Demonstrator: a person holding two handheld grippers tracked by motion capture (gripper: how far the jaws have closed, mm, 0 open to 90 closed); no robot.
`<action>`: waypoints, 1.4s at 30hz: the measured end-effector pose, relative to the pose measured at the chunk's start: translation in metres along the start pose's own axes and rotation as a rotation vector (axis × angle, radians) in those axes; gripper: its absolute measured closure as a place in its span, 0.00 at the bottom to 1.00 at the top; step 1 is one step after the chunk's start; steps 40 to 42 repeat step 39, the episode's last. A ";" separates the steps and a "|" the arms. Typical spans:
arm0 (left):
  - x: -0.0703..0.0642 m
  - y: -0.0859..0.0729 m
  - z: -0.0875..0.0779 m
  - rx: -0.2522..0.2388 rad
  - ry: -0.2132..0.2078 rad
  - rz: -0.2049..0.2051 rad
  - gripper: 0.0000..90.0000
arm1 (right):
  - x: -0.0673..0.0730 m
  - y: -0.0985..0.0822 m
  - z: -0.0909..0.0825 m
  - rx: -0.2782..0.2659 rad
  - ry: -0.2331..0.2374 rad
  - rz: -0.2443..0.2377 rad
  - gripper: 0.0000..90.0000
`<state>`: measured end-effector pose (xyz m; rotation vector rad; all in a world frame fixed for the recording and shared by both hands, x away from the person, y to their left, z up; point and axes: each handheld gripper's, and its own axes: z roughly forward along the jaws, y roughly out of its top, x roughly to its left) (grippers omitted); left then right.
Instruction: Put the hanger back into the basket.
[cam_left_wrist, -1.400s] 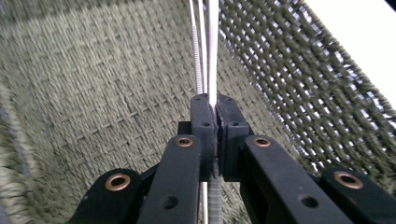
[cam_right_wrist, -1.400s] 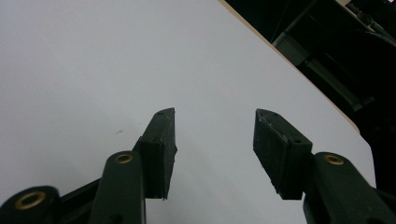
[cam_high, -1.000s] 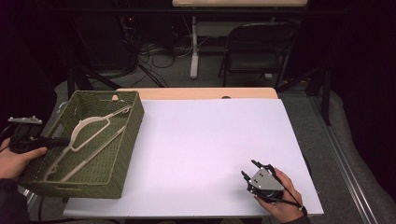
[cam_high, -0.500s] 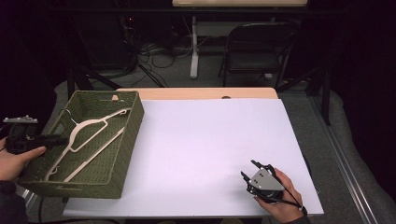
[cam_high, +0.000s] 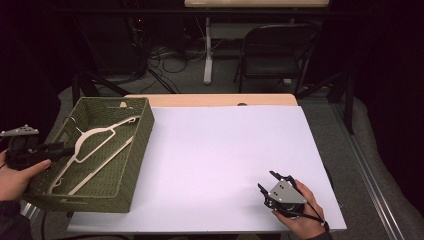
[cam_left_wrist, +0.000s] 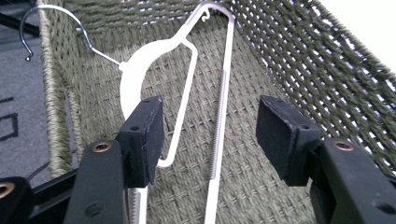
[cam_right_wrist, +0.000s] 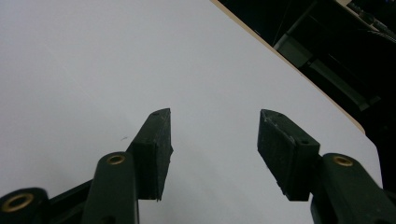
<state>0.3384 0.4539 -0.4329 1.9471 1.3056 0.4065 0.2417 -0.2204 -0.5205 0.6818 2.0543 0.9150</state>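
one table (cam_high: 220, 150), its top a smooth white sheet laid over a pale wood board whose far edge shows as a tan strip. beyond it stands one dark folding chair (cam_high: 272, 52) on grey carpet, with a tangle of cables (cam_high: 172, 52) on the floor to its left.

one basket (cam_high: 132, 165) sits at the table's left end, rectangular, woven of olive-green cord in a coarse open weave, with a handle slot in its far wall; its near left corner hangs past the table edge. inside lies one hanger (cam_high: 95, 145), off-white plastic with slim arms, a ridged grip strip along its straight bar (plain in the left gripper view) and a thin metal hook that curls over the basket's left rim. it rests flat on the basket floor, lengthwise.

two grippers, each black with blocky padded jaws and a grey three-cornered plate on top. the left gripper (cam_high: 62, 149) is held in a hand (cam_high: 15, 175) at the basket's left side, reaching in over the rim toward the hanger's shoulder; in the left gripper view (cam_left_wrist: 210, 135) its jaws stand wide apart, with the hanger's curved shoulder and bar seen between them, gripping nothing. the right gripper (cam_high: 267, 182) rests low at the near right of the white sheet, in the other hand (cam_high: 302, 220), well apart from the basket; in the right gripper view (cam_right_wrist: 212, 149) its jaws are spread wide over bare white surface, holding nothing.
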 end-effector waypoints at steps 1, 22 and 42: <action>0.000 0.000 0.000 0.000 0.000 0.000 0.46 | 0.000 0.000 0.000 -0.001 0.001 0.007 0.49; -0.108 -0.022 -0.014 -0.208 -0.032 0.040 0.44 | -0.016 -0.009 -0.011 0.001 -0.010 0.113 0.47; -0.168 -0.046 0.016 -0.210 -0.127 0.120 0.44 | -0.029 -0.022 -0.017 -0.007 0.013 0.256 0.47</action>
